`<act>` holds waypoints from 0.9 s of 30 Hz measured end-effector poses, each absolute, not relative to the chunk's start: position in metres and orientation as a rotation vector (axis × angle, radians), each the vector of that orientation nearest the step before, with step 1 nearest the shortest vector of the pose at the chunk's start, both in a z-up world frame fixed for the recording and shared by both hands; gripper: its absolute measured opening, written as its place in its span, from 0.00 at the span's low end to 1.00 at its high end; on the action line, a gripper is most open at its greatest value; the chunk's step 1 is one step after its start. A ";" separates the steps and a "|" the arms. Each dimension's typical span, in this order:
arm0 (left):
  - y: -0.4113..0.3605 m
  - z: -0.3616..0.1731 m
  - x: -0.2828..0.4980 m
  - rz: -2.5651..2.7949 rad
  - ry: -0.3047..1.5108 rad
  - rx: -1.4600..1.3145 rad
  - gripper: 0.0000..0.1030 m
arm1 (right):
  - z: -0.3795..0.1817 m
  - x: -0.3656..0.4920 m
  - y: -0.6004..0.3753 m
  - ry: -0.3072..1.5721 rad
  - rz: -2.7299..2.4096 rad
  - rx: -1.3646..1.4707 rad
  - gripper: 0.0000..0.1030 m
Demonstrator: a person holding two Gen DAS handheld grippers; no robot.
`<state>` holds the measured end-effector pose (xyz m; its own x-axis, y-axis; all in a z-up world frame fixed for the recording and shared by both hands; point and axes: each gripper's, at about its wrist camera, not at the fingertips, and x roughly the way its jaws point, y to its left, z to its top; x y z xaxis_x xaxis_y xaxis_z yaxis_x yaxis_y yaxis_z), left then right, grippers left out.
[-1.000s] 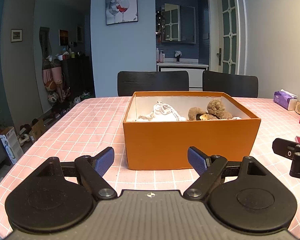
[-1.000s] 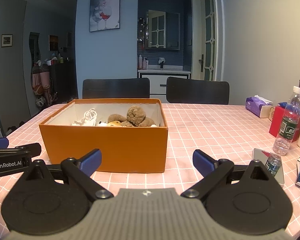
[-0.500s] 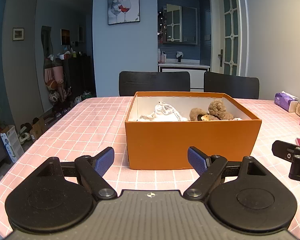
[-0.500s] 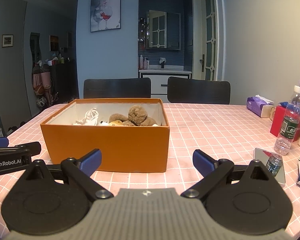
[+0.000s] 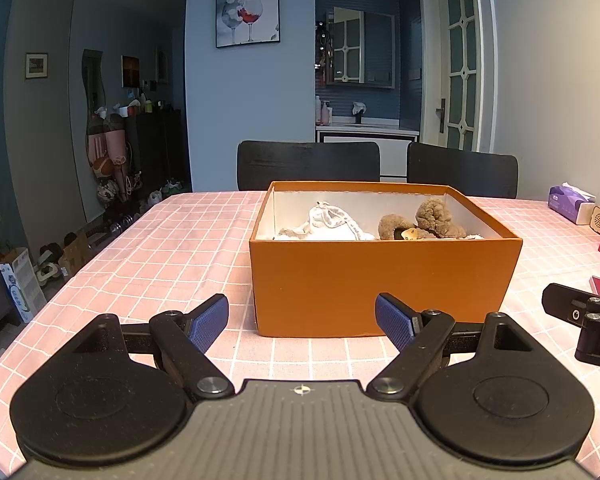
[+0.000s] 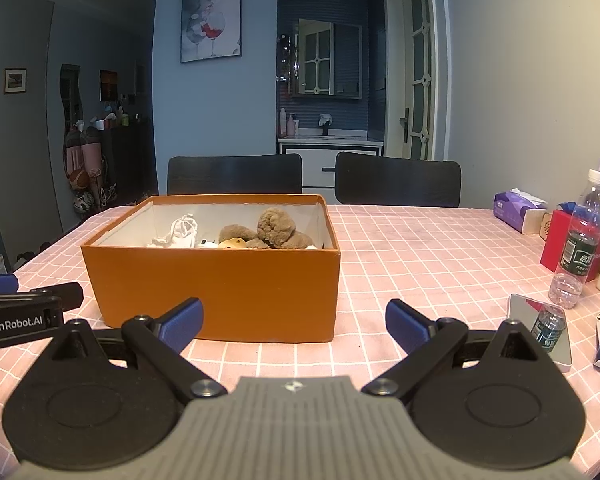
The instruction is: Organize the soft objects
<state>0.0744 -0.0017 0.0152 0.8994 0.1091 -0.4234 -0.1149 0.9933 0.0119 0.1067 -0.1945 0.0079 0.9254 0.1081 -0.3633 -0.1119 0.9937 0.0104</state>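
While the orange box (image 5: pixel 384 280) sits at 12 o'clock on the pink checked table (image 5: pixel 172 248), a white cloth (image 5: pixel 332 222) and a brown plush (image 5: pixel 432 220) lie inside it. Left gripper (image 5: pixel 302 322) and right gripper (image 6: pixel 294 326) hover just short of it, fingers spread wide and empty. At 2 o'clock stands a bottle (image 6: pixel 578 240).

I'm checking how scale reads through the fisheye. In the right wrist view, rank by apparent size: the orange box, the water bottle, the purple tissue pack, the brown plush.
1. Orange box, clearly largest.
2. Water bottle.
3. Brown plush and tissue pack look alike; the plush is partly hidden in the box, so unranked.
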 end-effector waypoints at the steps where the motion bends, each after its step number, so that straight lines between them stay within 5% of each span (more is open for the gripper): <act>1: -0.002 0.015 0.074 0.116 0.438 -0.015 0.95 | 0.008 0.106 -0.194 0.372 0.112 -0.009 0.93; 27: -0.005 0.009 0.077 0.107 0.452 -0.018 0.95 | 0.004 0.104 -0.195 0.380 0.113 -0.008 0.93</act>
<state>0.0771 -0.0049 0.0087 0.8942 0.0993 -0.4365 -0.1073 0.9942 0.0062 0.1038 -0.1947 0.0037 0.9225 0.1087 -0.3703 -0.1117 0.9936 0.0132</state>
